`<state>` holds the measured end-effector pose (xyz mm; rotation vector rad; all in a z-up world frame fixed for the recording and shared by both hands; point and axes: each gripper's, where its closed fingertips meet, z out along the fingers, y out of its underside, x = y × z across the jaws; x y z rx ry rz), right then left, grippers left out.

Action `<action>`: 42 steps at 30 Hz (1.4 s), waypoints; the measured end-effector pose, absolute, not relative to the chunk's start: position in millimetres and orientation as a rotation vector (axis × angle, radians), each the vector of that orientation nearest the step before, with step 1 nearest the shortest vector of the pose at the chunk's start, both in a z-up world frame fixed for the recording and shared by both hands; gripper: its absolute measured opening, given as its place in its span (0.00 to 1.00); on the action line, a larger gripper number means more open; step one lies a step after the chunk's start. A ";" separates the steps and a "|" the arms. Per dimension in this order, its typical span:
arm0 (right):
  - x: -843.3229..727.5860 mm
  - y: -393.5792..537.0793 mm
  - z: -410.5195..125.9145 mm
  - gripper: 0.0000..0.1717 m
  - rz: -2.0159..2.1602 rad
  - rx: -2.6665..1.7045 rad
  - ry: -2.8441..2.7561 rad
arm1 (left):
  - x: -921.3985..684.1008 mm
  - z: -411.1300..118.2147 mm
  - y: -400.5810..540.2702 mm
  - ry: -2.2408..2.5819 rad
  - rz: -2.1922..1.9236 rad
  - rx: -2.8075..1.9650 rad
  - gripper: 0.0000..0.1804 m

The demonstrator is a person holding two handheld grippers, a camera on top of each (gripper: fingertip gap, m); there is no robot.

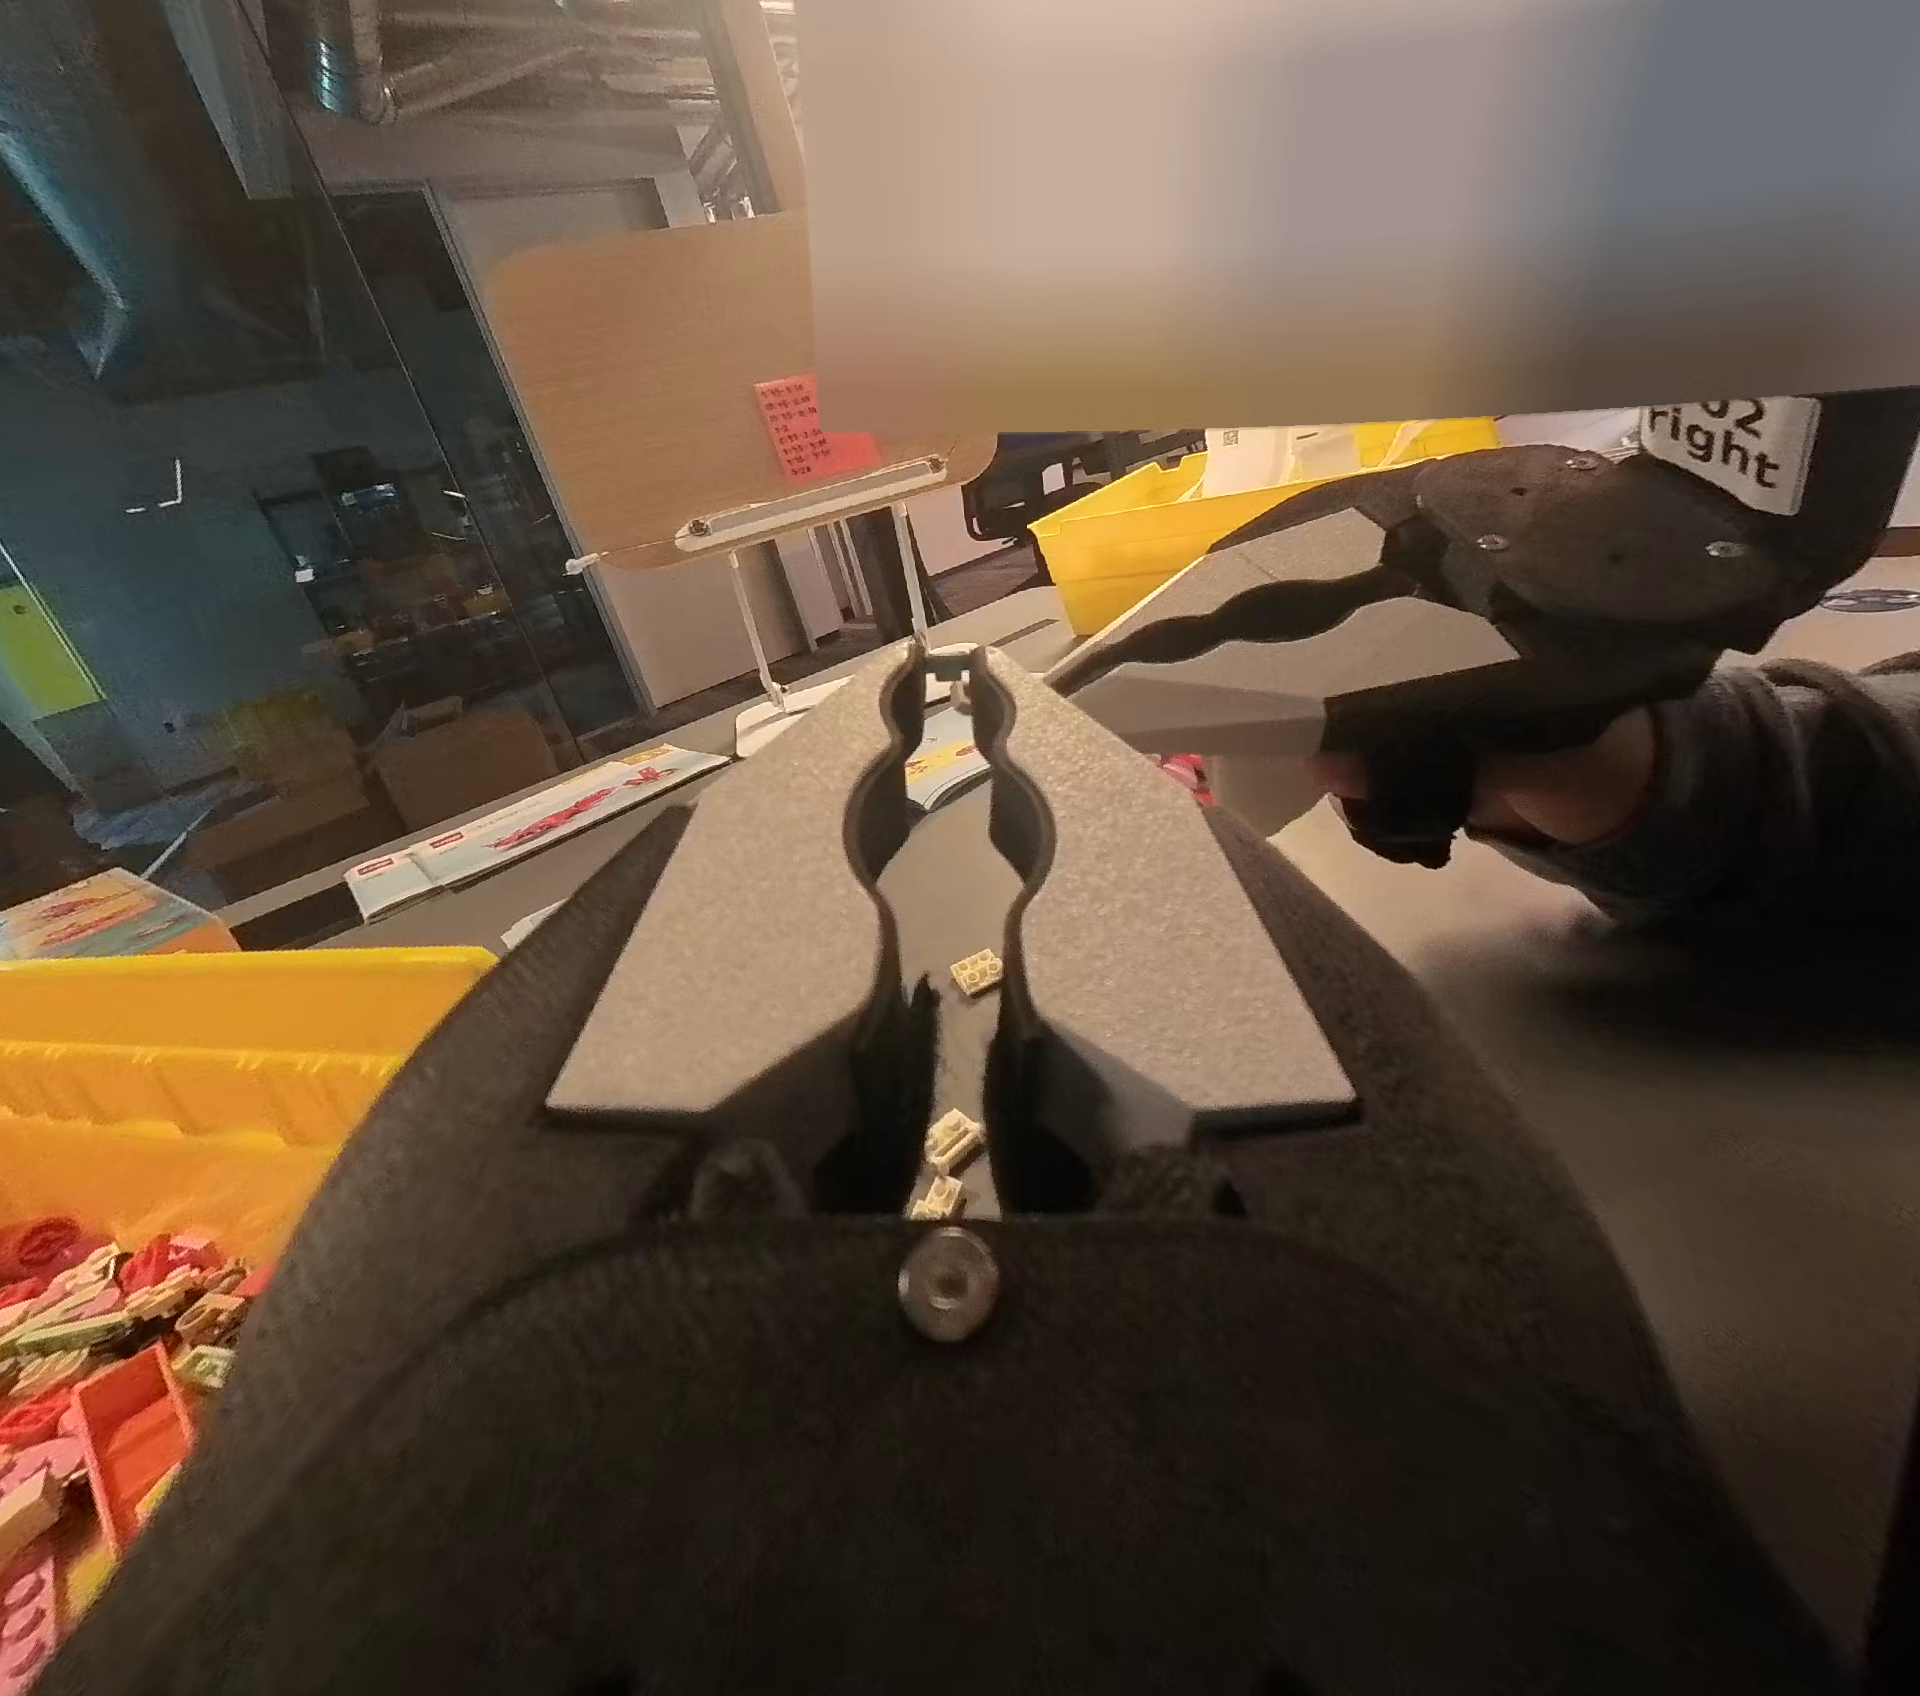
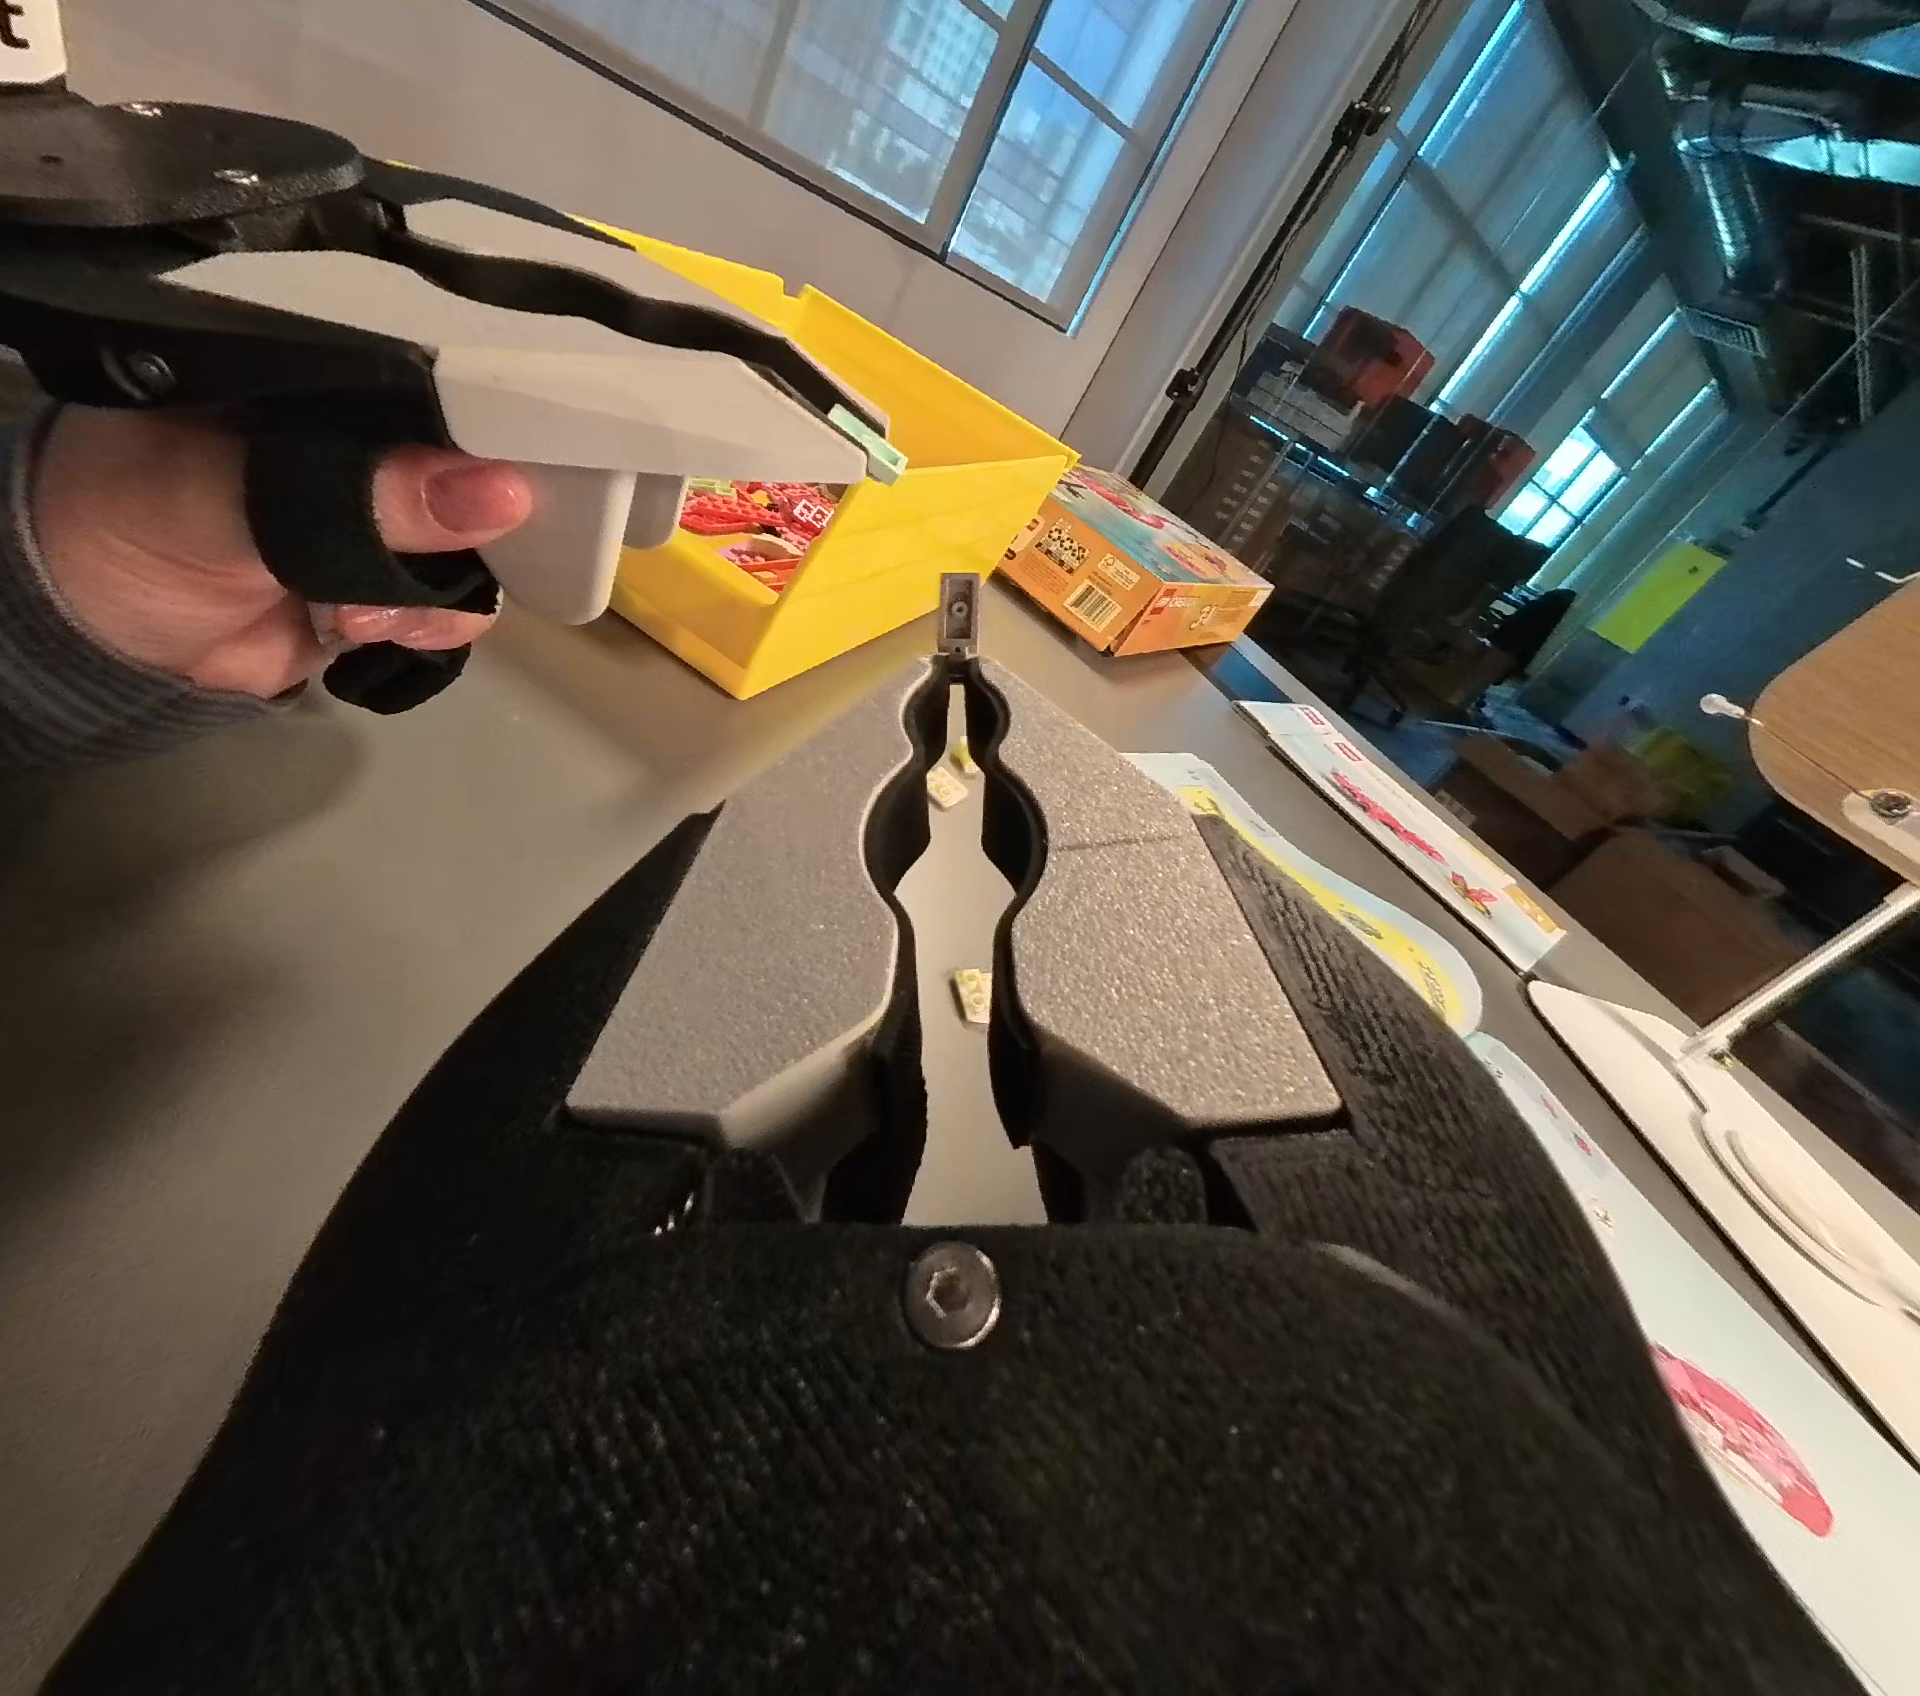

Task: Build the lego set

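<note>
Left gripper (image 1: 943,678) pinches a small pale-green brick (image 2: 871,453) at its tips; right gripper (image 2: 956,672) pinches a thin grey plate (image 2: 958,616) by one end — both held above the table (image 2: 364,867), near the yellow bin (image 2: 883,566). Parts look light, stiff, slick — best gripped across flat sides.

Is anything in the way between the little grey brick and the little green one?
Nothing visible: open air separates the grey brick in the right jaws from the green brick in the left jaws; the yellow bin sits behind.
</note>
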<state>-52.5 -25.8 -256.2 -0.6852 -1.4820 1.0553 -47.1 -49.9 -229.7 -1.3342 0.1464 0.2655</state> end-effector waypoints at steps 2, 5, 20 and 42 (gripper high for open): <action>-52.6 -24.8 -255.9 0.00 1.055 -0.688 -1.478 | -47.5 -230.0 -49.9 0.144 0.265 -1.336 0.04; -52.8 -24.1 -255.9 0.00 1.059 -0.691 -1.476 | -47.7 -230.3 -49.8 0.142 0.267 -1.338 0.04; -52.8 -23.5 -255.6 0.00 1.055 -0.687 -1.472 | -48.1 -231.1 -49.4 0.139 0.263 -1.344 0.04; -52.4 -24.3 -256.3 0.00 1.054 -0.685 -1.476 | -48.7 -232.3 -48.4 0.138 0.256 -1.350 0.04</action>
